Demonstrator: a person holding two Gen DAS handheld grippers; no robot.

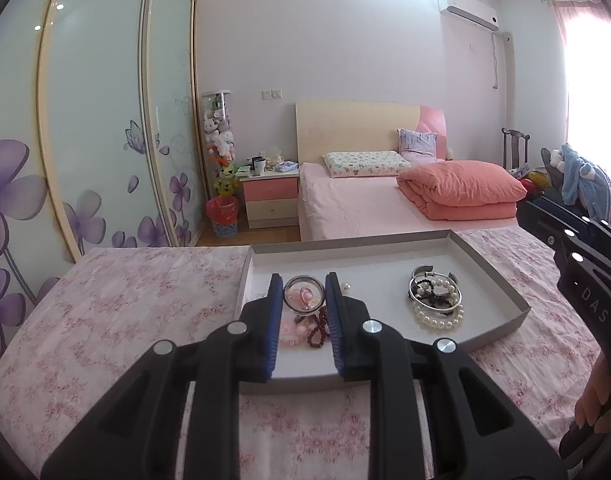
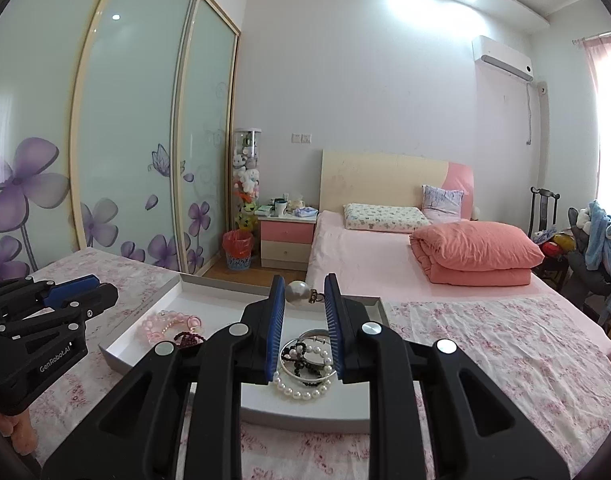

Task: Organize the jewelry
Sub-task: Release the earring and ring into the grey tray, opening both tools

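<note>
The right gripper's (image 2: pixel 304 292) fingers pinch a pearl earring (image 2: pixel 298 292) between their tips above the tray (image 1: pixel 489 276), the left gripper's (image 1: pixel 304 292) fingers clamp a round glass locket (image 1: pixel 303 295), so sorting is underway, and placing each piece apart probably follows.

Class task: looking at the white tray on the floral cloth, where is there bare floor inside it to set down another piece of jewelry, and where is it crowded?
Bare patches: the tray floor along its far wall, and the strip between the pink bead pile and the pearl-and-bangle pile. Crowded: those two piles. The right gripper holds a pearl earring; the left gripper holds a round glass piece.
</note>
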